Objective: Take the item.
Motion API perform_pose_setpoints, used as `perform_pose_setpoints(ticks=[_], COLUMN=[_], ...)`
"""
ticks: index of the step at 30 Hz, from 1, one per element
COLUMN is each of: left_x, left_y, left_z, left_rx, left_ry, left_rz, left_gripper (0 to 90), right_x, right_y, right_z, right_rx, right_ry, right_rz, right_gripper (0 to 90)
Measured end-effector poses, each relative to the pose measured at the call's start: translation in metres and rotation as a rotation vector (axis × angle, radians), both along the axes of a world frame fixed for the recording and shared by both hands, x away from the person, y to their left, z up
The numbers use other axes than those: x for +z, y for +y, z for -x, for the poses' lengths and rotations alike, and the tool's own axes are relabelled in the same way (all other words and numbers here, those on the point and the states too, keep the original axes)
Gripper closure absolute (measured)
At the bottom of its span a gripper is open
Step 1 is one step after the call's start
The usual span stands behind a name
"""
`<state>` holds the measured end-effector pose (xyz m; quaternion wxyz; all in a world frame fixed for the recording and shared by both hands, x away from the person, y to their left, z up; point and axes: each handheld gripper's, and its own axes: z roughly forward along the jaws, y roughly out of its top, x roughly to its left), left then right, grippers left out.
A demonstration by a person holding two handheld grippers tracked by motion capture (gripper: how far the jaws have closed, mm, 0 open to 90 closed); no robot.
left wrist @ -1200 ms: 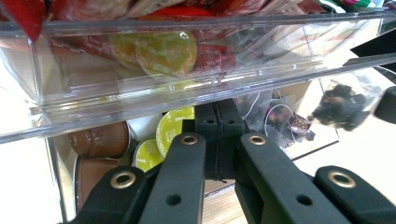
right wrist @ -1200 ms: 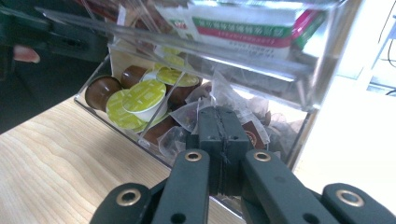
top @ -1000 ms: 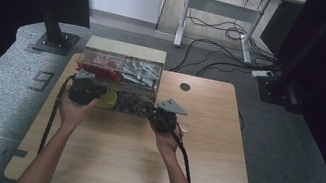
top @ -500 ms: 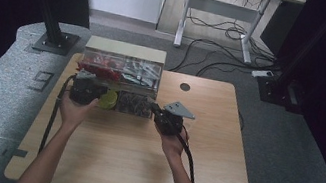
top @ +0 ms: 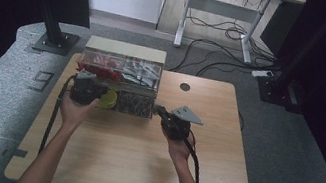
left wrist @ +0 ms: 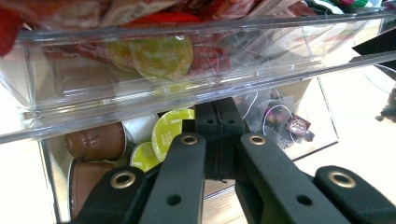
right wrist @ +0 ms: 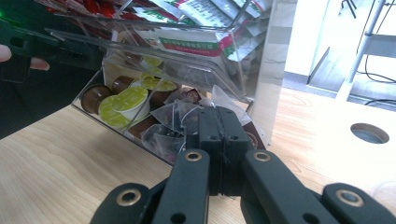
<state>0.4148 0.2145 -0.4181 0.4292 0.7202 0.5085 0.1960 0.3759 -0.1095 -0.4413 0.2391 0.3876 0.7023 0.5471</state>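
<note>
Partly hidden pods (left wrist: 95,142), clear organizer (top: 119,81), sachets blurred

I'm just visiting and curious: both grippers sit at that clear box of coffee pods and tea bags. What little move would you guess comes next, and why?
Probably the right gripper opens its jaws. They are pressed shut right at the clear organizer's lower tea-bag compartment, so nothing can be gripped until they part. The left gripper, also shut, sits at the pods.

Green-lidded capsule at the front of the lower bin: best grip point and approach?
Take the green-lidded capsule across its round side wall just under the lid rim, coming in from the bin's open front. It lies tilted with its lid facing outward, and the clear organizer has a tray overhanging it, blocking a top approach.
</note>
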Motion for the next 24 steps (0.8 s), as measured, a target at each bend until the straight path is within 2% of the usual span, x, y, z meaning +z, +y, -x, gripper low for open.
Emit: perform_pose_setpoints(ticks=[11, 24], left_x=[0.000, 0.000], left_y=[-0.001, -0.002], left_z=[0.000, 0.000], left_rx=[0.000, 0.002], left_ry=[0.000, 0.002], left_rz=[-0.003, -0.007], left_gripper=[90.0, 90.0], right_x=[0.000, -0.003], right_y=[-0.013, -0.031], right_z=[0.002, 0.001], right_rx=[-0.019, -0.042], right_ry=[-0.007, -0.005], right_rz=[-0.013, -0.054], right_gripper=[88.8, 88.8])
